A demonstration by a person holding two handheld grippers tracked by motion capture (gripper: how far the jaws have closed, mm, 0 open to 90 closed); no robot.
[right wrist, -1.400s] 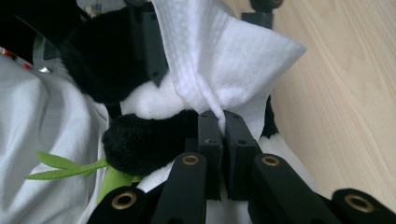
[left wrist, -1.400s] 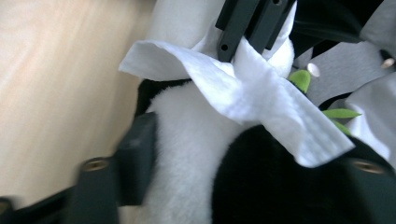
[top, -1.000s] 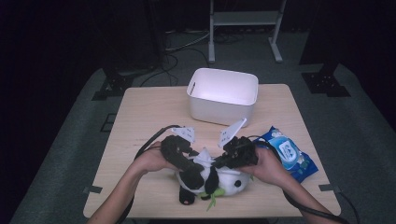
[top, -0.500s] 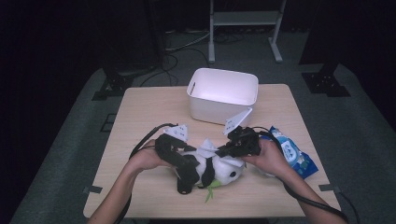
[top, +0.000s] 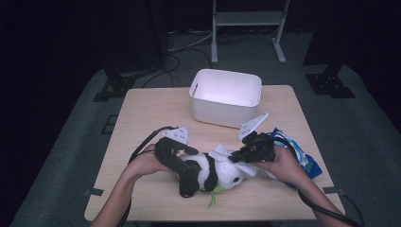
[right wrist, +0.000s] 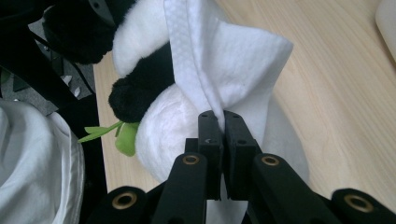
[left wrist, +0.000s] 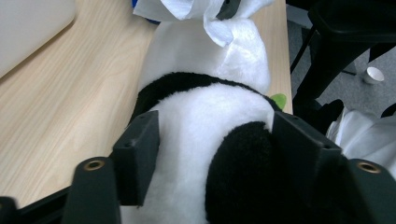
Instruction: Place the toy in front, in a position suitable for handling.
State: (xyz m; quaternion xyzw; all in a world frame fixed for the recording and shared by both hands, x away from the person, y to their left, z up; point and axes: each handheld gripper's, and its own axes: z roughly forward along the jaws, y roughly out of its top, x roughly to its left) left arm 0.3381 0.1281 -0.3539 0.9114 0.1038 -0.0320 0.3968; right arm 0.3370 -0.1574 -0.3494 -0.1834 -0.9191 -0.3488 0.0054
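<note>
Two grippers on one black-and-white plush panda [top: 215, 171] lying near-centre on the light wooden desk [top: 151, 113]. Left gripper [left wrist: 212, 154] has just been opening its fingers, now spread loosely around the panda's body. Right gripper [right wrist: 223, 140] pinches a white wet wipe [right wrist: 233, 60] against its head. Looks like mid-wipe; next probably needs steady strokes.

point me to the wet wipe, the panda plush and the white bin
wet wipe [right wrist: 243, 65]: right gripper view, on its folded sheet above the jaws.
panda plush [left wrist: 205, 121]: left gripper view, on its white back.
white bin [top: 222, 111]: high view, on its near outer wall.
</note>
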